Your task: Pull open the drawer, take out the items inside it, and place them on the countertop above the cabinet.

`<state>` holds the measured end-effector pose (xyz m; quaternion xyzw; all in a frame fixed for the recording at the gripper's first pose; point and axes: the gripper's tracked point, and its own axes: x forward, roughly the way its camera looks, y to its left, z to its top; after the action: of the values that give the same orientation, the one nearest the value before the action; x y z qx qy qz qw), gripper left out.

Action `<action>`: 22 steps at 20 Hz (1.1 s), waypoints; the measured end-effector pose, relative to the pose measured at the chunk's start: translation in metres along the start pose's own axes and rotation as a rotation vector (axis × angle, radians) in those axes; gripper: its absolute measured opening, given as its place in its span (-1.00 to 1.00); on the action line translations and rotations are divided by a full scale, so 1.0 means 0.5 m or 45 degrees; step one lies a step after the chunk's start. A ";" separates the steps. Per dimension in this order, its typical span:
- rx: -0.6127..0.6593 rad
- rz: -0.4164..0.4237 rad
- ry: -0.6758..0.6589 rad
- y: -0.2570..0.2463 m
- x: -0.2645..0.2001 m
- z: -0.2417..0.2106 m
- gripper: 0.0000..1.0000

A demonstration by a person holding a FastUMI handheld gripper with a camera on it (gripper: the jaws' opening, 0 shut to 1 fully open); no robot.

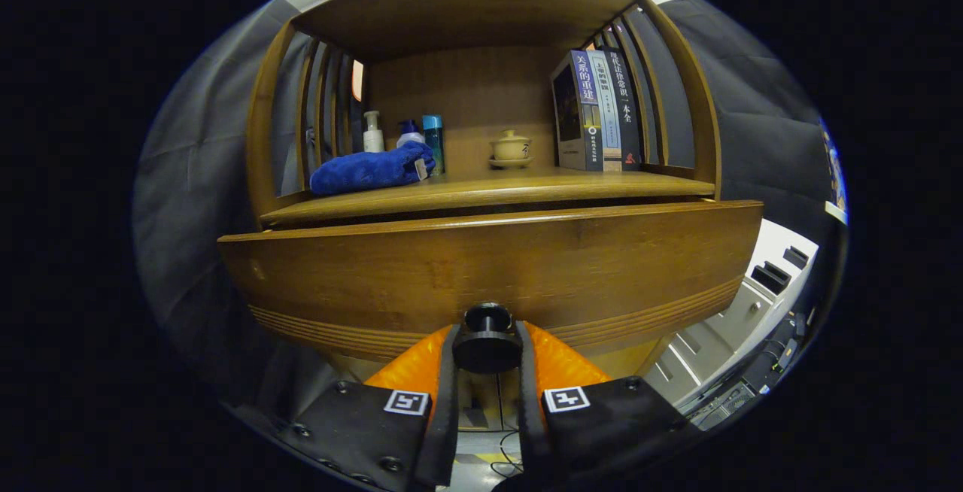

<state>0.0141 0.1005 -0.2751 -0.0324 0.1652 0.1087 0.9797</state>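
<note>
Gripper fingers closed on round black drawer knob, one on each side; no gap left between them. Wide brown wooden drawer front fills space just ahead, blocking straight path. Above it, wooden countertop shelf: rolled blue towel at left, three small bottles behind it; small tan lidded cup at middle; upright books at right. Bare strip along front edge between towel and books. Slatted sides and wooden top enclose shelf.
</note>
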 end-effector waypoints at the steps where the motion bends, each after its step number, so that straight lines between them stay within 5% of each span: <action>1: 0.000 0.002 0.002 0.002 -0.009 -0.004 -0.16; 22: 0.002 0.004 0.028 0.004 -0.109 -0.039 -0.30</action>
<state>-0.0428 0.0893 -0.2754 -0.0328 0.1762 0.1098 0.9777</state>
